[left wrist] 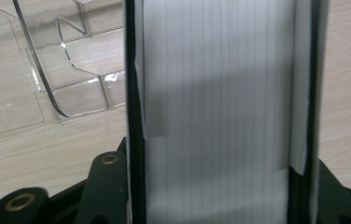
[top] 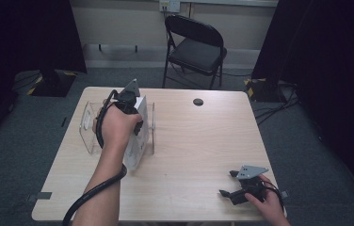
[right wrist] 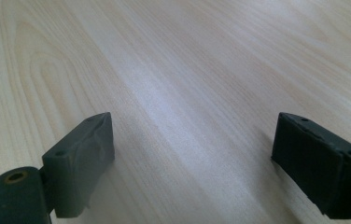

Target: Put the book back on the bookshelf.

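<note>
White, thick book with black covers (left wrist: 220, 112) stands on edge in the clear plastic rack (top: 88, 127) at the far left of the pale wooden table (top: 194, 150), clamped across its page block by the left gripper (top: 132, 120) from above; in the left gripper view the rack's curved dividers lie just beside it. Near the table's front right corner the right gripper (right wrist: 206, 163) rests low over bare wood, jaws spread wide with nothing between them.

Right hand-held gripper (right wrist: 192, 163), jaws wide apart, above bare wooden table (right wrist: 187, 70).
</note>
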### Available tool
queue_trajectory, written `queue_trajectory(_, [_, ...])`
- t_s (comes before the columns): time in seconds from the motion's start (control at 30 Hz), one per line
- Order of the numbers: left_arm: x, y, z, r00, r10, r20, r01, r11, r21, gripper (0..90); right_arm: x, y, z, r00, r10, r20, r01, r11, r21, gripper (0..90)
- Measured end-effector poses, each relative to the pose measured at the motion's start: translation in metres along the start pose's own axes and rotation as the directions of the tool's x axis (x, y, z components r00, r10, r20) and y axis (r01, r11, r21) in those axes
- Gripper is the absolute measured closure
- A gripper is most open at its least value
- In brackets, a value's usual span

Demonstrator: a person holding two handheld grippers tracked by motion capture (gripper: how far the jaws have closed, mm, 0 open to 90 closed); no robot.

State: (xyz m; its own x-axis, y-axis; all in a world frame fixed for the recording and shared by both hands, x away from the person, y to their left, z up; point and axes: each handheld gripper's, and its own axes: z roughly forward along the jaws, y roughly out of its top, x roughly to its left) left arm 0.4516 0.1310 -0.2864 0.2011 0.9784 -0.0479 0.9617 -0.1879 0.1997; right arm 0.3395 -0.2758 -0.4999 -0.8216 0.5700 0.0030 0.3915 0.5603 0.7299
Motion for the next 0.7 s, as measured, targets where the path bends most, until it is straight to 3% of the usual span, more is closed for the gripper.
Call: queue_trajectory(0.7, [-0.001, 0.009, 0.013, 0.9996, -0.027, -0.011, 0.027, 0.999, -0.035, 53.3, 0.0, 0.0, 0.0, 1.0, 0.0, -0.001, 0.0, 1.0, 0.001, 12.0])
